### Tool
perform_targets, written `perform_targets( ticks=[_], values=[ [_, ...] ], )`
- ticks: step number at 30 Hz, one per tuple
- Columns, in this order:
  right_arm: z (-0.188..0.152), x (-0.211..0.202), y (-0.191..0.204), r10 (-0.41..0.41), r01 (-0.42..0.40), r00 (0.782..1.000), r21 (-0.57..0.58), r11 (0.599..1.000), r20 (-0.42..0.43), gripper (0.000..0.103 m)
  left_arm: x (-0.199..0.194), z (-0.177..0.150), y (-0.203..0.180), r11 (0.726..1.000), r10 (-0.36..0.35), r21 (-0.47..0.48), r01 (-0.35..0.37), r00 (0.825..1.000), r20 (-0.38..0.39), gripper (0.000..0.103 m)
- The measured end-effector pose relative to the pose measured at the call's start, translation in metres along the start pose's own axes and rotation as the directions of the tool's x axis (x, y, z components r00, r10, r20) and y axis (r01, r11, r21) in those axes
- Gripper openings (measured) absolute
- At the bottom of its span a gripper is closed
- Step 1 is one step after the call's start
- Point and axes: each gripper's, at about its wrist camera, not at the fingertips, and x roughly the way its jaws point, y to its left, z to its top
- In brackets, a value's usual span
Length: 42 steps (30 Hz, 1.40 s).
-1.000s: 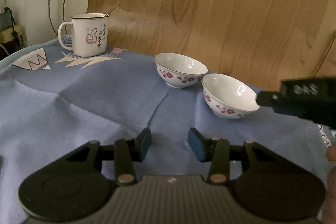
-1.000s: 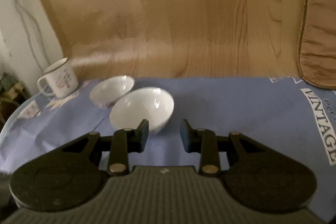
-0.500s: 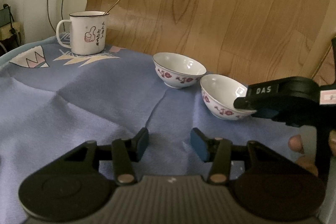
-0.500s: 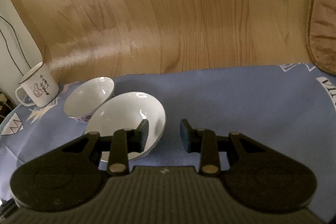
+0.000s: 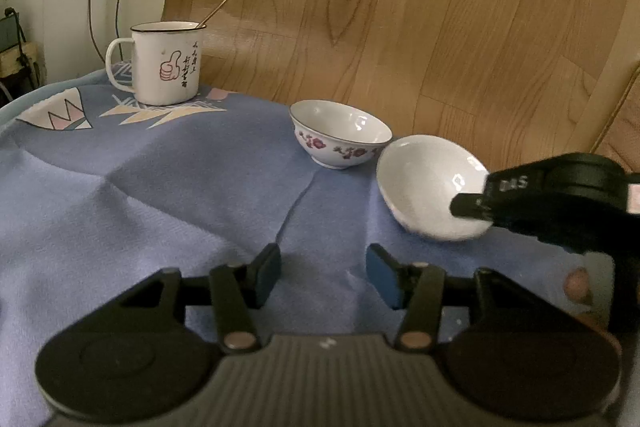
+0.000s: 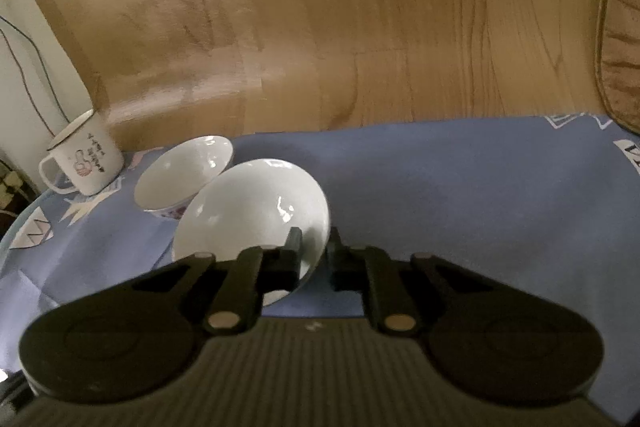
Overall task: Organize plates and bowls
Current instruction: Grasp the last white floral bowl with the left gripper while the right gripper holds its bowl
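Note:
Two white bowls with red flower patterns are on a blue cloth. The far bowl (image 5: pixel 340 133) (image 6: pixel 184 177) stands upright. The near bowl (image 5: pixel 426 187) (image 6: pixel 252 211) is tilted, its opening turned towards the left. My right gripper (image 6: pixel 314 251) is shut on the near bowl's right rim, one finger inside and one outside; it shows in the left wrist view (image 5: pixel 472 205) too. My left gripper (image 5: pixel 322 273) is open and empty, low over the cloth in front of the bowls.
A white enamel mug (image 5: pixel 164 63) (image 6: pixel 86 159) with a thumbs-up print and a stick in it stands at the back left. The blue cloth (image 5: pixel 160 187) is wrinkled. Wooden floor lies beyond the table's far edge. A brown cushion (image 6: pixel 624 27) is at the far right.
My right gripper moved in on the near bowl and closed on its rim. The bowl has tipped up from upright to tilted. My left gripper has hardly moved.

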Motion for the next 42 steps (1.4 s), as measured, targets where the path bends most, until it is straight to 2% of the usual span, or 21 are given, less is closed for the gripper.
perform_targets(
  ticks=[5, 13, 16, 18, 21, 23, 27, 29, 33, 38, 42],
  values=[
    [-0.004, -0.016, -0.004, 0.040, -0.040, 0.999, 0.022, 0.999, 0.005, 0.007, 0.000, 0.000, 0.000, 1.000, 0.002, 0.002, -0.002, 1.000, 0.000, 0.049],
    [-0.013, -0.034, -0.014, 0.082, -0.079, 0.996, 0.088, 0.993, -0.029, 0.008, 0.000, 0.000, 0.000, 1.000, -0.001, -0.001, 0.001, 1.000, -0.001, 0.051],
    [-0.016, -0.039, -0.022, 0.121, -0.111, 0.991, 0.147, 0.983, -0.062, 0.008, -0.002, 0.001, 0.003, 1.000, -0.013, -0.015, 0.013, 1.000, 0.003, 0.059],
    [-0.020, -0.044, -0.026, 0.144, -0.127, 0.986, 0.182, 0.975, -0.079, 0.008, -0.006, 0.002, 0.007, 0.999, -0.030, -0.036, 0.030, 0.999, 0.019, 0.059],
    [-0.024, -0.051, -0.034, 0.176, -0.151, 0.979, 0.224, 0.963, -0.099, 0.009, -0.014, 0.003, 0.012, 0.993, -0.091, -0.073, 0.095, 0.994, 0.055, 0.059],
    [-0.028, -0.056, -0.035, 0.185, -0.159, 0.977, 0.223, 0.962, -0.102, 0.012, -0.018, 0.004, 0.011, 0.991, -0.112, -0.069, 0.117, 0.991, 0.075, 0.059],
    [-0.030, -0.070, -0.029, 0.109, -0.104, 0.994, 0.135, 0.985, -0.032, 0.018, -0.021, 0.002, 0.002, 0.989, -0.140, -0.033, 0.144, 0.986, 0.092, 0.059],
    [-0.031, -0.075, -0.026, 0.088, -0.089, 0.996, 0.102, 0.991, 0.010, 0.035, -0.021, 0.002, 0.000, 0.988, -0.150, -0.026, 0.153, 0.984, 0.094, 0.059],
    [-0.036, -0.080, -0.016, 0.054, -0.057, 0.997, 0.047, 0.997, 0.061, 0.036, -0.017, 0.002, 0.002, 0.983, -0.174, -0.049, 0.178, 0.982, 0.078, 0.059],
    [-0.038, -0.075, -0.015, 0.018, -0.020, 0.994, 0.017, 1.000, 0.109, 0.045, -0.012, 0.002, 0.007, 0.971, -0.215, -0.092, 0.219, 0.975, 0.054, 0.059],
    [-0.041, -0.075, -0.020, 0.013, -0.017, 0.993, 0.035, 0.999, 0.118, 0.046, -0.012, 0.001, 0.006, 0.969, -0.226, -0.086, 0.230, 0.972, 0.060, 0.059]
  ],
)
